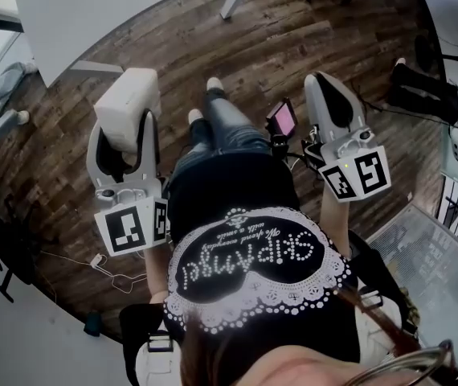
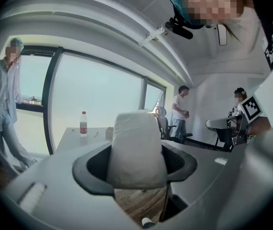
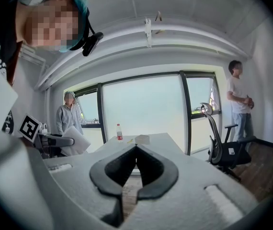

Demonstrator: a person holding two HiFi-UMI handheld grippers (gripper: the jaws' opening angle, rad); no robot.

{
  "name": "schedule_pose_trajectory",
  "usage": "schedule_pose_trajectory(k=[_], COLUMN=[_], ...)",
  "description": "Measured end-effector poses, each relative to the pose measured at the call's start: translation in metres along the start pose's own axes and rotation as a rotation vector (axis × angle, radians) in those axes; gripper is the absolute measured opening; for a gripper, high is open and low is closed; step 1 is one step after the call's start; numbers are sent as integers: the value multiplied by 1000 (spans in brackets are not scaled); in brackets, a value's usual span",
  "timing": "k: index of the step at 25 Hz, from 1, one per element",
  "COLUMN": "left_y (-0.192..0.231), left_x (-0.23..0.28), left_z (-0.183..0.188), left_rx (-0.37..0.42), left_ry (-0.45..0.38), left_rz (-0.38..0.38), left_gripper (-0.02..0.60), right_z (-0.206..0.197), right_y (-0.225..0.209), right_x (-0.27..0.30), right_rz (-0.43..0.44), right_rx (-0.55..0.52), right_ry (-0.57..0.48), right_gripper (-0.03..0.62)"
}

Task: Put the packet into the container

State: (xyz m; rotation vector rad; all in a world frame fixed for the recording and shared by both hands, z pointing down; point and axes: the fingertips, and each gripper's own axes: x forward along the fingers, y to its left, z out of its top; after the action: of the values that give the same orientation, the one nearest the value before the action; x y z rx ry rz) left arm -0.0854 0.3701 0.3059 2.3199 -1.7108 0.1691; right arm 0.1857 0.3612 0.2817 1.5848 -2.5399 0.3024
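Note:
A white, pillow-like packet [image 1: 128, 103] sits between the fingers of my left gripper [image 1: 124, 135], which is shut on it at about waist height over the wooden floor. In the left gripper view the packet [image 2: 137, 150] stands upright and fills the gap between the dark pads. My right gripper [image 1: 335, 107] is held level at the right, and its jaws [image 3: 136, 147] meet at the tips with nothing between them. The right gripper view also shows the packet [image 3: 75, 145] at the left. A small box [image 3: 142, 139] lies on the white table ahead; I cannot tell if it is the container.
A white table [image 1: 92, 14] stands ahead with a water bottle [image 2: 83, 123] on it. An office chair [image 3: 222, 147] is to the right of the table. One person [image 2: 0, 114] stands by the window at the left, and another [image 3: 239, 102] at the right.

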Motion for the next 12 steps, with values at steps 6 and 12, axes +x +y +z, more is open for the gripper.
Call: schedule_pose_trajectory(k=[6,12], left_y=[6,30], left_x=[18,61], left_z=[6,35], left_rx=[-9,3], left_ry=[-6,-57], left_rz=[38,113], left_gripper=[278,278], right_z=[8,33], right_y=[-8,-19], right_x=[31,101], right_rz=[49,148], right_rx=[-3,-10], right_ry=[-4,-40], right_gripper=[2,2])
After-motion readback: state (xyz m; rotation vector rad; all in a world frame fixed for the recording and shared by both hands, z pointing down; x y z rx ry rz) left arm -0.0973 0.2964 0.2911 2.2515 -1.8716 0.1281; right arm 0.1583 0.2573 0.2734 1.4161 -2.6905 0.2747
